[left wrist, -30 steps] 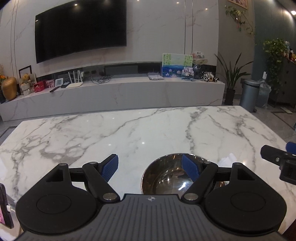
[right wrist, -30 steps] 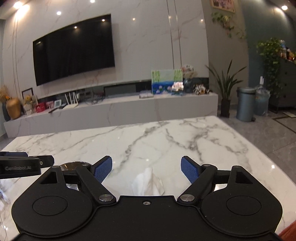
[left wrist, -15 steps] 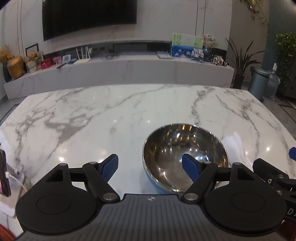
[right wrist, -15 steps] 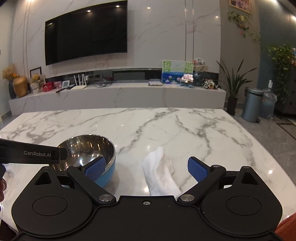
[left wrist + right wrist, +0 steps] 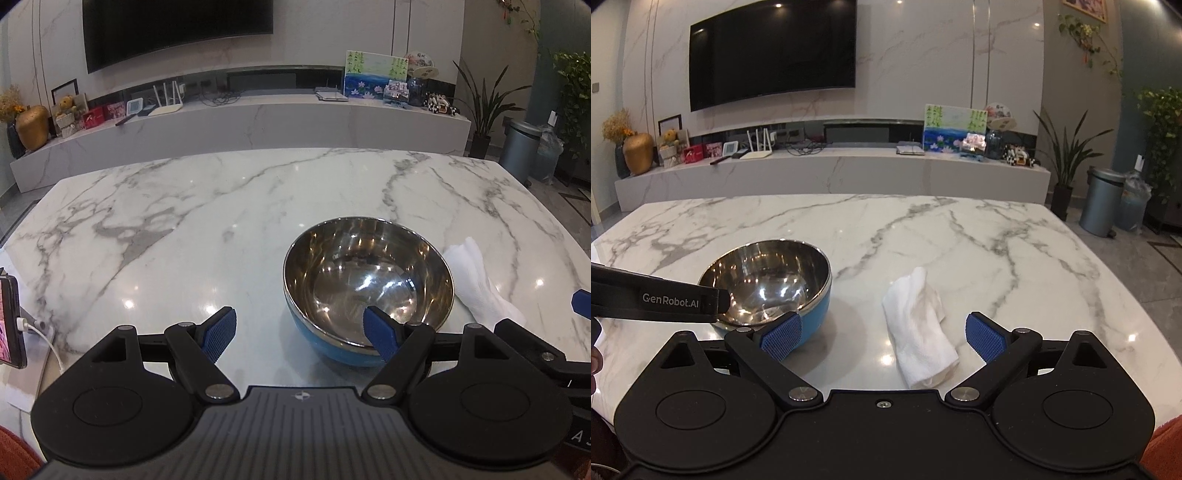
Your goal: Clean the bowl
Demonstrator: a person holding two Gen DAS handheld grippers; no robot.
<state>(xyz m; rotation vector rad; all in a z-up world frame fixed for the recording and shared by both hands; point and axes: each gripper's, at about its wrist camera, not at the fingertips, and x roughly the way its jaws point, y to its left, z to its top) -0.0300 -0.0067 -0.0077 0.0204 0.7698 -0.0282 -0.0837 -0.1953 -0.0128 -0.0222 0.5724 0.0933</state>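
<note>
A steel bowl (image 5: 369, 280) with a blue outside stands upright on the marble table (image 5: 184, 229); it also shows as the bowl (image 5: 768, 280) in the right wrist view. My left gripper (image 5: 301, 330) is open just short of it, its right pad over the near rim in the picture and nothing clamped. One black finger (image 5: 657, 301) of it reaches in over the bowl's left side. A crumpled white cloth (image 5: 919, 325) lies right of the bowl. My right gripper (image 5: 882, 334) is open, and the cloth lies between its pads untouched.
A phone (image 5: 11, 325) on a white cable stands at the table's left edge. Beyond the far table edge runs a low marble console (image 5: 831, 173) under a wall television. A grey bin (image 5: 1102, 201) stands on the floor to the right.
Both cameras have tipped downward, so the bowl and the cloth sit higher and fuller in view. The right jaws have spread a little wider. The left jaws are unchanged.
</note>
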